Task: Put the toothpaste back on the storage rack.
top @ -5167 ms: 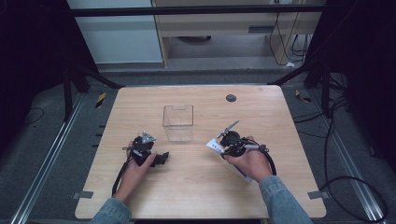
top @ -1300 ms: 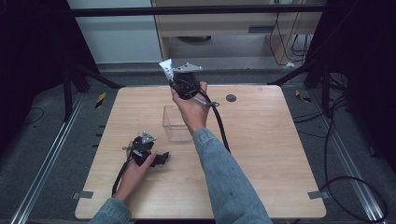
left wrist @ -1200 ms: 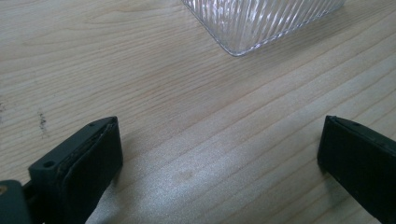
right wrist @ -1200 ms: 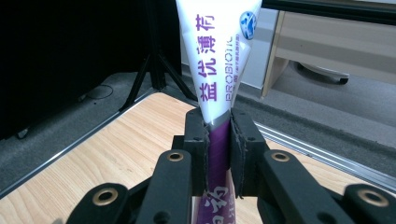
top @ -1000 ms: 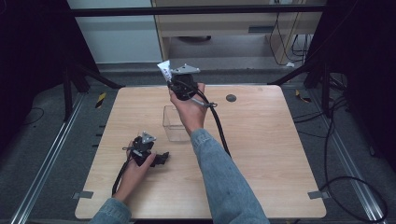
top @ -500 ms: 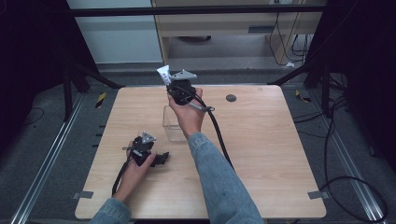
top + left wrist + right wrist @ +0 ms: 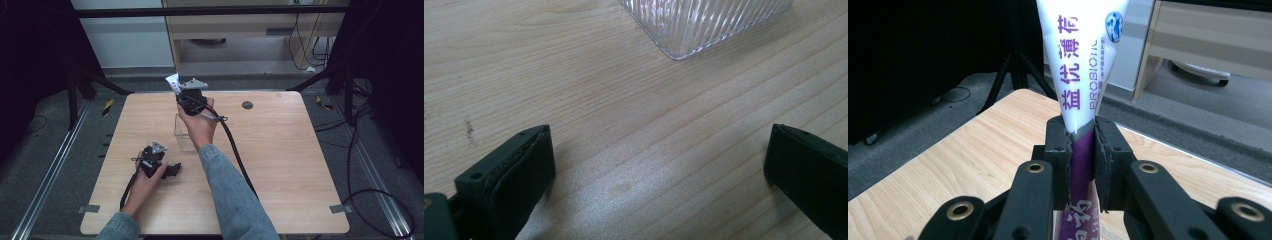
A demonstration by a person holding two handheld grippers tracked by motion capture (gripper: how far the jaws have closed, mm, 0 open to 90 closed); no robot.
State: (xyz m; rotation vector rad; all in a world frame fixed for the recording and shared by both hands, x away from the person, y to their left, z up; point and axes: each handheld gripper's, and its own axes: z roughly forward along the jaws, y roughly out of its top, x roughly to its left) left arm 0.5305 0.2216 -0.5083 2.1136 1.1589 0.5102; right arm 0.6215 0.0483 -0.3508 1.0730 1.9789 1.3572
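My right gripper (image 7: 176, 88) is held up above the far side of a clear ribbed plastic box (image 7: 183, 134), shut on a white and purple tube (image 7: 173, 82) with printed lettering. In the right gripper view the tube (image 7: 1082, 65) rises between the two black jaws, pinched near its purple end, with my right gripper (image 7: 1081, 150) closed on it. My left gripper (image 7: 172, 170) rests on the wooden table (image 7: 280, 150) at the front left, jaws wide apart with bare wood between them. A corner of the box (image 7: 704, 22) lies ahead of my left gripper (image 7: 659, 165).
A small dark round disc (image 7: 247, 105) lies near the table's far edge. The right gripper's thick black cable (image 7: 235, 150) trails across the table's middle. Dark stands and metal rails flank the table, and a cabinet (image 7: 240, 25) stands behind it.
The right gripper, lifted off the table with the tube, has drifted slightly left and toward the box over the last second. The left gripper has stayed put.
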